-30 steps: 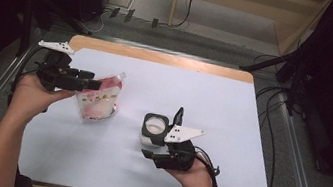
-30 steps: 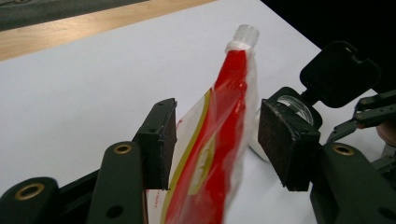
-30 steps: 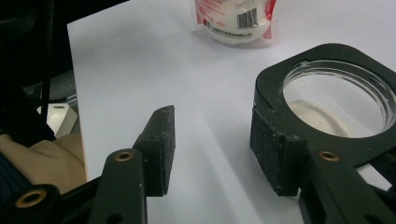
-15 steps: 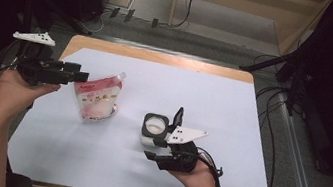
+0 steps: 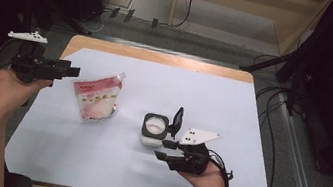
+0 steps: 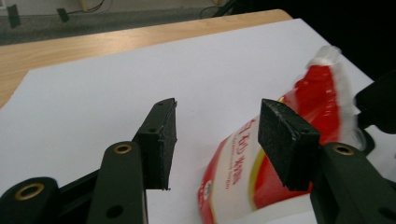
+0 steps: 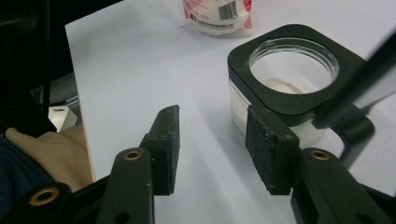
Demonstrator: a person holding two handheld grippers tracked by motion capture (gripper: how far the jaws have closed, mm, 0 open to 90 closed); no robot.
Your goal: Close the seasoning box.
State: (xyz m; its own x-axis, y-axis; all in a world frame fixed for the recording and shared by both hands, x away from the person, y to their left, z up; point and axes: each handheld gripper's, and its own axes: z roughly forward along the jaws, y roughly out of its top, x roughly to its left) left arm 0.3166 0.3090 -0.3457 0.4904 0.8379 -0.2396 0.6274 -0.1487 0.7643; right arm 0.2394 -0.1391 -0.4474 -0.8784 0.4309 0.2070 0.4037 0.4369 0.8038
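The right gripper [image 5: 161, 149] sat low just beside the jar [image 5: 154, 129], part open with nothing between its pads; its jaws had just been closing a little, and in the right gripper view the farther pad [image 7: 271, 148] stood close against the jar's white wall without clearly pressing it. The jar stood upright near the middle of the table [image 5: 229, 134], its black lid [image 5: 178, 119] flipped up on its hinge, a little white stuff lying at the bottom. The left gripper [image 5: 70, 72] hung off the table's left edge, about half open and empty. The pouch [image 5: 96, 100] stood leaning on the white top between that gripper and the jar, touching neither.

The step in hand looked like steadying the jar so the pouch could be brought to it. To do it well, the right gripper should have squared its jaws across the jar's body below the black collar, one pad on each flat side, and closed gently enough not to tip it or knock the lid shut. The left should then have come in level and taken the pouch high, near its sealed top, where the film is stiff and the load hangs straight.
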